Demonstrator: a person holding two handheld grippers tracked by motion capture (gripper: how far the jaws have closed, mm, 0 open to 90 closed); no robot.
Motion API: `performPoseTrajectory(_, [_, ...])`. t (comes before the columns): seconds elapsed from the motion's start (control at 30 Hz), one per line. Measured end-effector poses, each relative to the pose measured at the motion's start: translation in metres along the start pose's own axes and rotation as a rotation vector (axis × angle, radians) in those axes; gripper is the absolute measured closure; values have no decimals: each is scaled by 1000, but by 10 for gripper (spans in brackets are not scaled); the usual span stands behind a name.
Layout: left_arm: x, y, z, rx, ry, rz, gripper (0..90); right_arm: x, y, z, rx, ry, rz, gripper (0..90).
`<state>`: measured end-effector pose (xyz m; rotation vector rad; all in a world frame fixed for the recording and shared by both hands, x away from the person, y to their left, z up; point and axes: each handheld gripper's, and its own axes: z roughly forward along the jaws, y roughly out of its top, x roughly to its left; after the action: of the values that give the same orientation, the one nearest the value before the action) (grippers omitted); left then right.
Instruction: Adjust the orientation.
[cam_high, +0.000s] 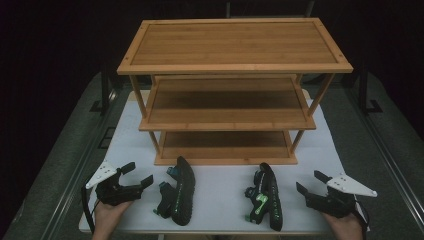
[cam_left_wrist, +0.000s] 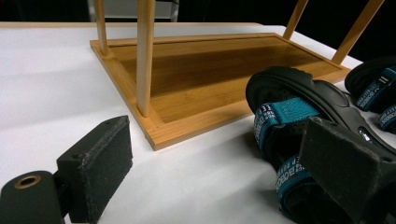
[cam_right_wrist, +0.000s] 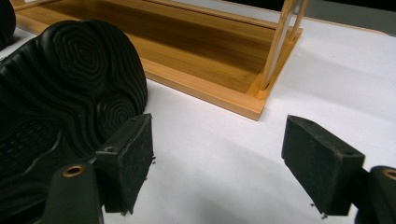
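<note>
Two black sandals lie on their sides on the white table (cam_high: 220, 210) in front of a three-tier bamboo shelf (cam_high: 235, 67). The left sandal (cam_high: 179, 192) has teal straps, the right sandal (cam_high: 265, 196) green ones. My left gripper (cam_high: 140, 173) rests open just left of the teal sandal, apart from it. In the left gripper view the gripper (cam_left_wrist: 217, 135) holds nothing, and the teal sandal (cam_left_wrist: 299, 112) lies by the right jaw. My right gripper (cam_high: 309, 181) stands open right of the green sandal. In the right gripper view the gripper (cam_right_wrist: 219, 135) is empty, with a ribbed sole (cam_right_wrist: 65, 93) at its left.
All three tiers of the shelf are bare, and its bottom tier (cam_left_wrist: 196, 123) sits low on the table, close behind the sandals. Shelf posts (cam_left_wrist: 144, 56) and a corner post (cam_right_wrist: 275, 51) stand near each gripper. Dark floor and rails flank the table.
</note>
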<state>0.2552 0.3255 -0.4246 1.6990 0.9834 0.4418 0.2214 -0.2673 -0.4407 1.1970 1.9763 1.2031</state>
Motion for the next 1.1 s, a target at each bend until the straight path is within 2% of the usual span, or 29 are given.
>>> performPoseTrajectory(0.17, [-3,1,2,0,-23,0,96,2,1,0,-3,1,-10,245])
performPoseTrajectory(0.2, [-4,2,3,3,-30,4,136,2,1,0,-2,1,-11,245])
performPoseTrajectory(0.27, [-6,3,4,7,-71,6,161,2,0,0,-1,0,-12,245])
performPoseTrajectory(0.37, [-10,4,6,18,-89,17,163,1,0,-1,-7,-2,-11,245])
performPoseTrajectory(0.43, [-12,4,7,19,-106,24,199,2,0,-1,-8,-4,-15,245])
performPoseTrajectory(0.63, [-14,3,7,31,-114,42,225,4,1,-1,-5,-3,-25,245])
performPoseTrajectory(0.9, [-15,3,9,36,-173,37,269,5,1,0,1,1,-35,245])
performPoseTrajectory(1.07, [-19,2,8,47,-215,67,565,6,1,0,2,0,-42,245])
performPoseTrajectory(1.1, [-20,3,8,47,-221,68,565,6,1,0,2,0,-42,245])
